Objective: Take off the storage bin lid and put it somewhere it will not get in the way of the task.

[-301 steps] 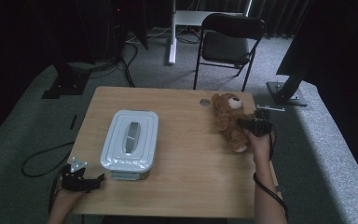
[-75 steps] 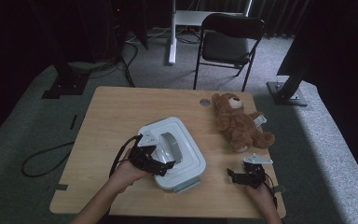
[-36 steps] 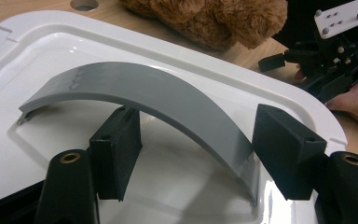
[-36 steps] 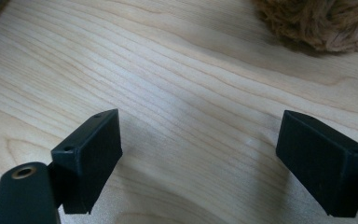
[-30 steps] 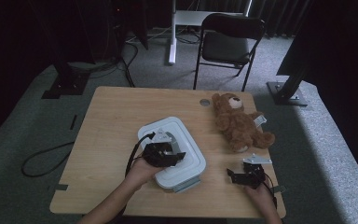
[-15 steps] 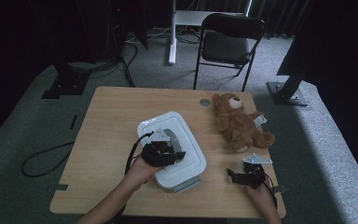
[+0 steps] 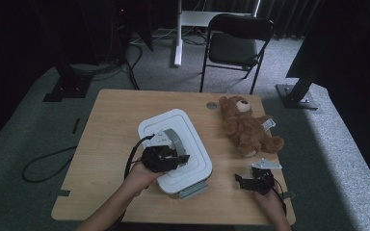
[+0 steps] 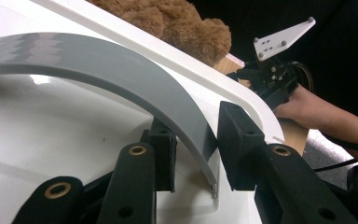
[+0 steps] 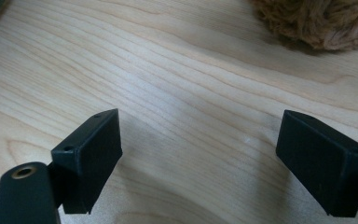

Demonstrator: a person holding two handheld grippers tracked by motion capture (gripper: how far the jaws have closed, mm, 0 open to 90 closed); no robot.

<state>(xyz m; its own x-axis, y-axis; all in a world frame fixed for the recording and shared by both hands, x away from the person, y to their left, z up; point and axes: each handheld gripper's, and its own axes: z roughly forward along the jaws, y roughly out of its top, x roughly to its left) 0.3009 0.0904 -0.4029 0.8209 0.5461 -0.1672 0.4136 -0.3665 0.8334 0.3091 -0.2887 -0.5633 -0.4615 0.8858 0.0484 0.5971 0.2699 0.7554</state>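
A white container lid with a curved grey handle lies mid-table on its box. My left gripper is shut on that handle. In the left gripper view the pads press both sides of the grey handle above the white lid. A brown teddy bear lies on its back at the right. My right gripper rests near the front right edge, jaws wide open over bare wood with nothing between them; bear fur shows just beyond.
The wooden table has a round grommet near its far edge. A grey latch sticks out at the box's near end. A black chair stands behind the table, and a cable loops on the floor at left.
With my left gripper on its handle, the white lid has moved slightly up and away in the high view. The right gripper and the bear have kept still.
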